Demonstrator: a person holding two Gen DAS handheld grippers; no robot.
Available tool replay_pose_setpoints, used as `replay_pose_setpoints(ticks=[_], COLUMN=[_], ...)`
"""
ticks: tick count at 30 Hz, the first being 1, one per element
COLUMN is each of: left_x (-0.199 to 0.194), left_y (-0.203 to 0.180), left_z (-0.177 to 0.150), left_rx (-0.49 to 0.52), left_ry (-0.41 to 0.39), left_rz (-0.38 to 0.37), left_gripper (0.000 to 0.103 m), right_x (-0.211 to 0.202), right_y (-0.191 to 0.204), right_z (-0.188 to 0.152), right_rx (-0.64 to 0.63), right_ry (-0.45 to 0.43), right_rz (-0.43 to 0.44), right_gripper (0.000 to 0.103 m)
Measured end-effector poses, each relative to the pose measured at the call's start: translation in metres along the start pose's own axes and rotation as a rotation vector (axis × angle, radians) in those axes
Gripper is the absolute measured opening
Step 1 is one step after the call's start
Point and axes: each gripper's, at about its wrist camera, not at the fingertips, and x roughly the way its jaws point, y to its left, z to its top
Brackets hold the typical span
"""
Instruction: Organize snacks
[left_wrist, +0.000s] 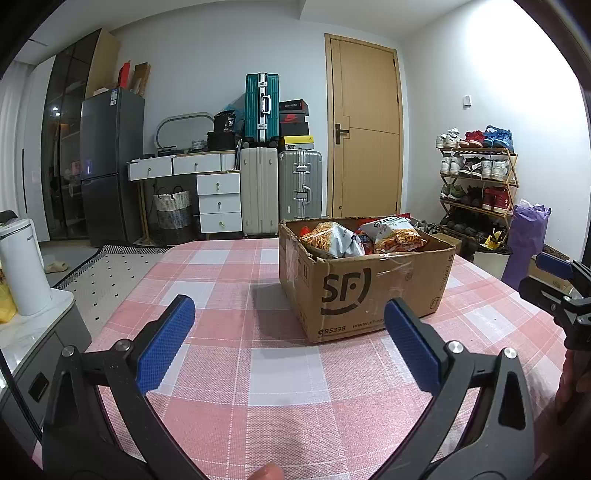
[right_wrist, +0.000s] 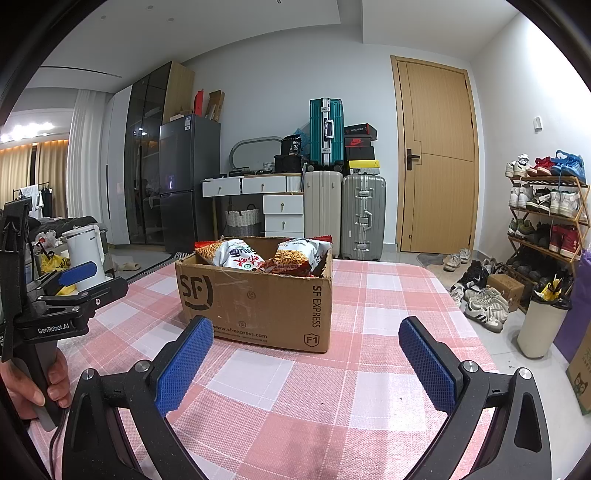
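Left wrist view shows the left gripper (left_wrist: 290, 328) spread wide, its two blue textured pads (left_wrist: 164, 343) far apart with nothing between them, poised above a table covered in a pink and white checked cloth (left_wrist: 221, 295). Ahead of it and a little to the right stands an open cardboard box (left_wrist: 354, 291) printed with a black SF logo, resting on the cloth toward the far side of the table. Snack bags (left_wrist: 334, 238) fill the box and rise above its rim (two pale bags with orange stick-shaped snacks pictured on them lie on top, with red packets between). Right wrist view shows the right gripper (right_wrist: 304, 354) likewise spread wide and holding nothing, its pads clear of the box, which sits just beyond its left finger. In that view a hand (right_wrist: 33, 387) at the left edge grips the handle of the left gripper. Neither gripper touches the box or any bag. Behind the table stand suitcases (left_wrist: 280, 188) and a wooden door (left_wrist: 365, 129).
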Motion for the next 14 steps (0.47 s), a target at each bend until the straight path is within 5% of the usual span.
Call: replay_pose_setpoints(ticks=[14], left_x=[-0.0013], left_y=[0.0003], left_z=[0.0002], left_rx=[-0.001], left_ry=[0.001], left_rz=[0.0], left_gripper=[0.102], right_x=[0.0009], right_y=[0.0004], right_z=[-0.0001], right_rx=[0.0], right_ry=[0.001], right_rz=[0.0], right_gripper=[0.102])
